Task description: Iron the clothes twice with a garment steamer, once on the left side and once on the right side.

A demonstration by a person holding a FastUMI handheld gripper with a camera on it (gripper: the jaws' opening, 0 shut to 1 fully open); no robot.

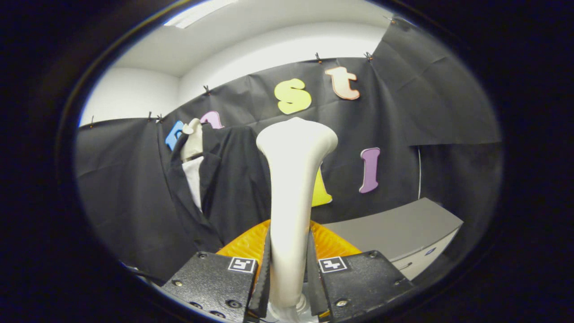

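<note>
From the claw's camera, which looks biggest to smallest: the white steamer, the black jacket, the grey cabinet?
1. Black jacket, hanging beyond the claw.
2. White steamer, clamped between both fingers; its nearness inflates it, so the top two are unsure.
3. Grey cabinet.

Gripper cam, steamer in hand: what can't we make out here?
- Steamer plate face: turned away, so its back faces the gripper view, with the fingers clamped on the handle.
- Steamer base and hose: cut off below the gripper.
- Black jacket: right part hidden behind the steamer, hem cut off.
- Orange thing: mostly behind the fingers, unidentifiable.
- Grey cabinet: front blurred.
</note>
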